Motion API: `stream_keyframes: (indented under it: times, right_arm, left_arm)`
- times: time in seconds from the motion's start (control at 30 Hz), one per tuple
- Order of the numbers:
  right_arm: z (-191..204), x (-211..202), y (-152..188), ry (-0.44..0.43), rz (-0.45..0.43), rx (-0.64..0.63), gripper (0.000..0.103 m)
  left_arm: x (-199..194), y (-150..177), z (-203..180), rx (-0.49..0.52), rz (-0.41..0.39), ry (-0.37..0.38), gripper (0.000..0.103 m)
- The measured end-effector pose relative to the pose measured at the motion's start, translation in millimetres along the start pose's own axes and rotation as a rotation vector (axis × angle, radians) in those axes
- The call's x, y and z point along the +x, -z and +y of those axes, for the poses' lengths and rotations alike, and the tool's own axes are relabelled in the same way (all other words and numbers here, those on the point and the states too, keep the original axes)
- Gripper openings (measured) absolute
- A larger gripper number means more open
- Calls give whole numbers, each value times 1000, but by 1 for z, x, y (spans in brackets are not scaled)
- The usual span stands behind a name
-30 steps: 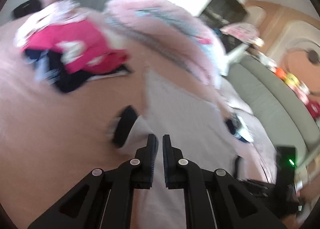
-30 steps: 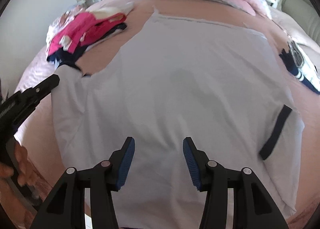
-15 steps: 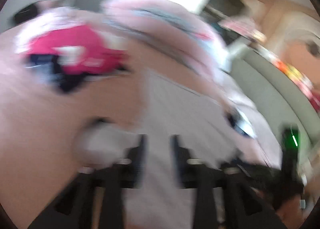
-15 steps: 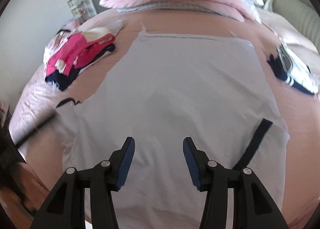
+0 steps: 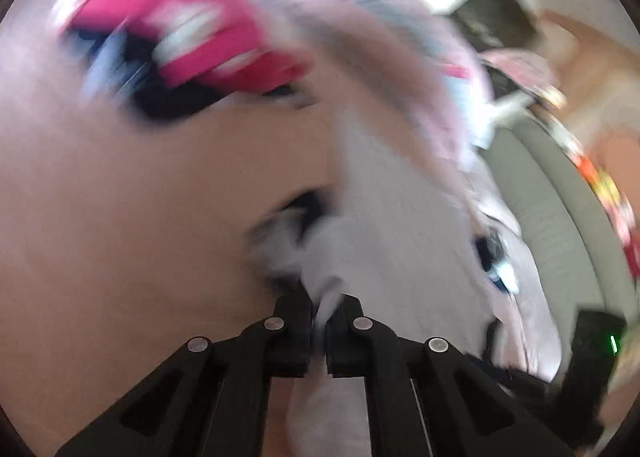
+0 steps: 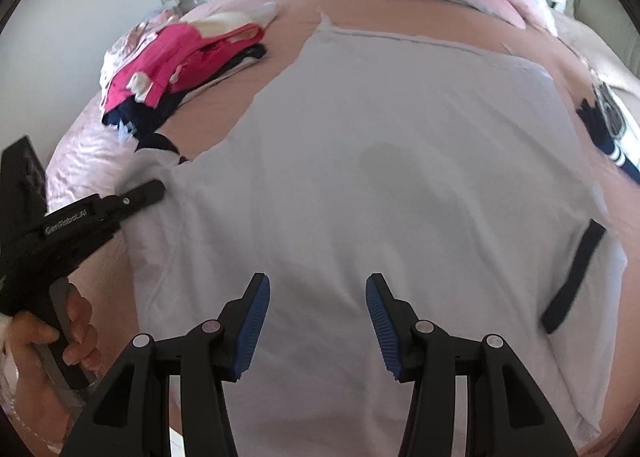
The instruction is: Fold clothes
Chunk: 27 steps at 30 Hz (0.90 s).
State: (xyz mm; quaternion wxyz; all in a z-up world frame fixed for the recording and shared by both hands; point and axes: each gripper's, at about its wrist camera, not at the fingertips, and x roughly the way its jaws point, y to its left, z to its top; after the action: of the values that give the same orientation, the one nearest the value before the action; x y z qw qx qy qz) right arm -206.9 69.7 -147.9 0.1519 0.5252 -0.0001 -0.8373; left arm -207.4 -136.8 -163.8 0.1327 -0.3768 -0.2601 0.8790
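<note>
Since a second ago your left gripper (image 5: 319, 311) has pushed forward to the shirt's sleeve and taken a bite of it: seen from the left wrist, its black fingers (image 5: 294, 321) are drawn nearly together with a fold of the white T-shirt (image 5: 400, 241) pinched between them. That view is badly blurred; you can still make out the pink bedsheet (image 5: 132, 193), a pile of pink and navy clothes (image 5: 192, 45) farther off, and a pink quilt (image 5: 360, 49) beyond the shirt.

From the right wrist, your right gripper (image 6: 318, 321) hovers over the lower part of the white T-shirt (image 6: 400, 161), its blue-padded fingers (image 6: 256, 321) spread wide and holding nothing. The shirt lies flat on the pink bedsheet (image 6: 288, 29), with a navy cuff band (image 6: 572, 277) on the sleeve at the right. At the left edge, your left gripper (image 6: 148, 193) meets the other sleeve, whose navy cuff (image 6: 168, 145) is bunched just beside its tip. The pile of pink and navy clothes (image 6: 180, 65) sits near that sleeve, and a navy-and-white garment (image 6: 608, 129) lies just beside the shirt's right edge.
</note>
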Motion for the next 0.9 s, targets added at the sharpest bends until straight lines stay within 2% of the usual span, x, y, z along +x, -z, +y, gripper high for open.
stream_keyframes:
  times: [0.1, 0.13, 0.17, 0.23, 0.3, 0.33, 0.37, 0.43, 0.5, 0.53, 0.6, 0.63, 0.7, 0.73, 0.8, 0.9]
  right_arm:
    - [-24, -10, -1, 26, -48, 62, 50]
    - [-33, -12, -2, 30, -62, 88, 50]
    - [-41, -14, -3, 36, -73, 112, 50]
    - [-50, -16, -6, 47, -78, 128, 50]
    - [-48, -17, -9, 48, -80, 114, 50]
    - [-44, -18, -9, 43, -84, 101, 50]
    - [-40, -19, -8, 29, -91, 84, 50]
    - [-30, -18, -9, -12, -96, 55, 50]
    - [-19, -15, -10, -55, -97, 30, 50]
    - [-14, -14, -11, -77, -97, 17, 50]
    - [-1, -9, -10, -115, -90, -22, 50]
    - [12, -1, -5, -119, -67, -72, 50]
    - [32, 19, 4, -89, -14, -160, 50]
    - [38, 30, 5, -55, 8, -190, 50]
    - [38, 47, 0, 36, 17, -192, 50]
    - [11, 51, -23, 88, -37, -72, 50]
  left_arm:
    - [6, 12, -44, 147, 66, 137, 4]
    - [19, 21, -54, 173, 138, 154, 7]
    - [31, 29, -59, 187, 204, 146, 14]
    - [50, 40, -63, 188, 313, 133, 22]
    - [39, 37, -63, 158, 283, 187, 41]
    - [27, 32, -60, 130, 237, 225, 61]
    - [18, 27, -56, 107, 194, 255, 67]
    - [-3, 16, -43, 61, 96, 281, 67]
    - [-18, 12, -27, 9, 16, 260, 66]
    - [-24, 10, -17, -31, -16, 232, 66]
    - [-23, 10, -1, -66, -24, 131, 56]
    - [-16, 11, 2, -64, -5, 41, 46]
    - [-1, 14, 3, -57, 45, -64, 37]
    - [4, 17, 0, -42, 67, -68, 32]
    - [13, 22, -5, -14, 111, -77, 31]
    - [21, 34, -19, 72, 195, -75, 31]
